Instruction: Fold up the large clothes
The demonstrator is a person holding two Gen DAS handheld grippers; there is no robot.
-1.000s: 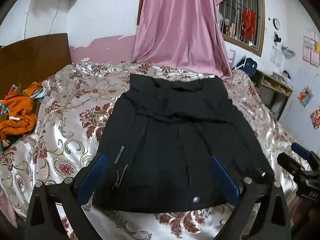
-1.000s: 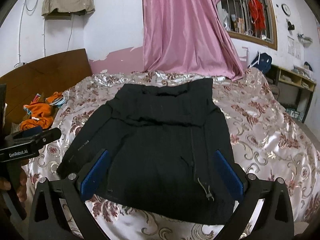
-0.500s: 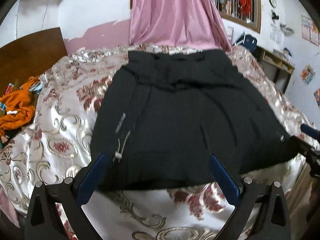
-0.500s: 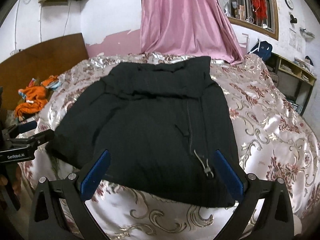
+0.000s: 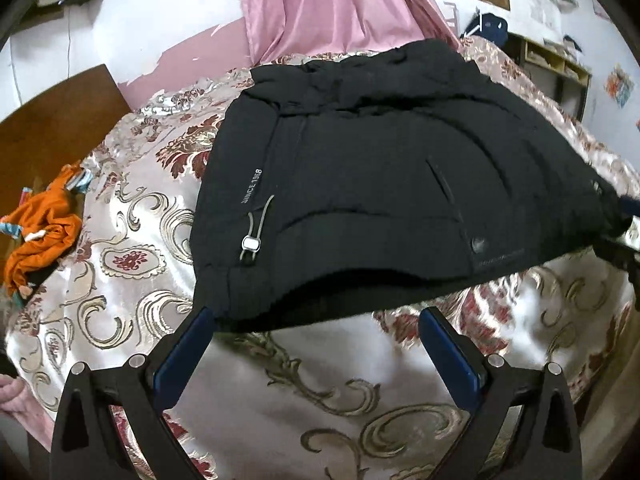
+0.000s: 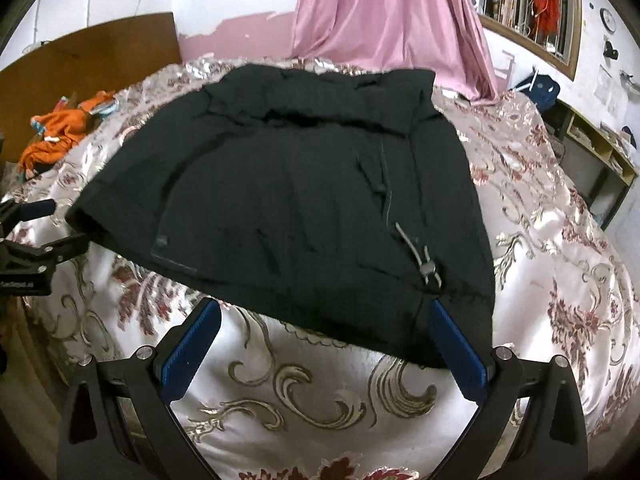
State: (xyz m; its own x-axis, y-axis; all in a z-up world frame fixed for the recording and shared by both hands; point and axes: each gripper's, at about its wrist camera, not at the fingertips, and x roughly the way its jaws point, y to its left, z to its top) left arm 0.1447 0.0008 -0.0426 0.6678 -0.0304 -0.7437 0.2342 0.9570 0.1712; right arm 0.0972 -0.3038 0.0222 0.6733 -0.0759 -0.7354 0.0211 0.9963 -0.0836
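Observation:
A large black jacket (image 5: 380, 168) lies flat on the floral bedspread (image 5: 132, 260), hem towards me, with a drawcord toggle (image 5: 251, 244) at its near left corner. It also shows in the right wrist view (image 6: 288, 208), with a toggle (image 6: 427, 269) near its near right corner. My left gripper (image 5: 316, 344) is open and empty, just short of the hem's left end. My right gripper (image 6: 322, 334) is open and empty at the hem's right end, its right finger (image 6: 456, 352) beside the corner.
An orange garment (image 5: 40, 232) lies at the bed's left, by the brown headboard (image 6: 80, 60). A pink curtain (image 6: 392, 20) hangs behind the bed. Shelves (image 6: 596, 152) stand at the right. The left gripper shows at the right wrist view's left edge (image 6: 24, 248).
Both grippers have moved down and closer to the jacket's near hem; the jacket now looms larger. Both stay open. The jacket has not moved.

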